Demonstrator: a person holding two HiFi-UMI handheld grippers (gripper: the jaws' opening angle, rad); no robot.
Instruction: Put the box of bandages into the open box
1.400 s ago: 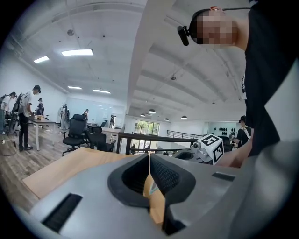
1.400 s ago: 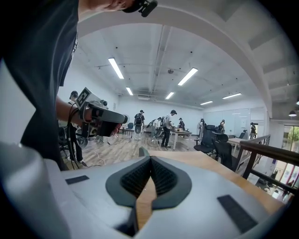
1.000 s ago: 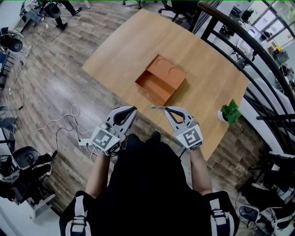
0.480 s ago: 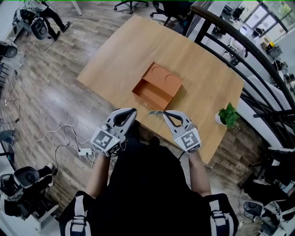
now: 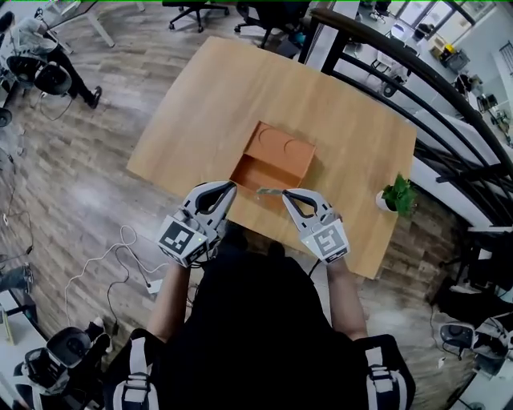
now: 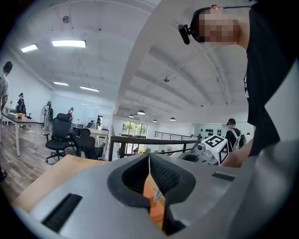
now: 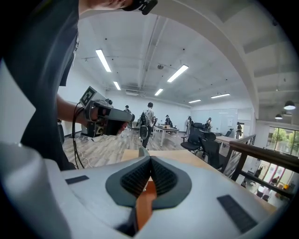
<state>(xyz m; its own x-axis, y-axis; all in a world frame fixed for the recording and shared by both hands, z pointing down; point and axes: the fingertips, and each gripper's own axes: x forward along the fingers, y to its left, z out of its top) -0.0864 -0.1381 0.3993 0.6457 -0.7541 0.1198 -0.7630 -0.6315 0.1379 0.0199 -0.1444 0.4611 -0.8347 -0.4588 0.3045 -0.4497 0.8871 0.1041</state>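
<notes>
The open orange box (image 5: 258, 172) lies in the middle of the wooden table (image 5: 200, 104), its lid (image 5: 282, 144) folded back behind it. My right gripper (image 5: 285, 193) is shut on the box of bandages (image 5: 269, 190), a thin pale flat pack that sticks out to the left from its tips, just short of the open box's near side. In the right gripper view the pack's corner (image 7: 139, 152) shows past the closed pads. My left gripper (image 5: 231, 186) is shut with nothing in it, close to the left of the pack, at the table's near edge.
A small potted plant (image 5: 398, 194) stands at the table's right edge. A dark railing (image 5: 417, 88) runs behind and to the right of the table. Office chairs (image 5: 264, 12) stand beyond it. Cables (image 5: 120, 256) lie on the wooden floor at left.
Both grippers have come forward together, from over the floor to the table's near edge, closer to the orange box. The pack stays in the right gripper.
</notes>
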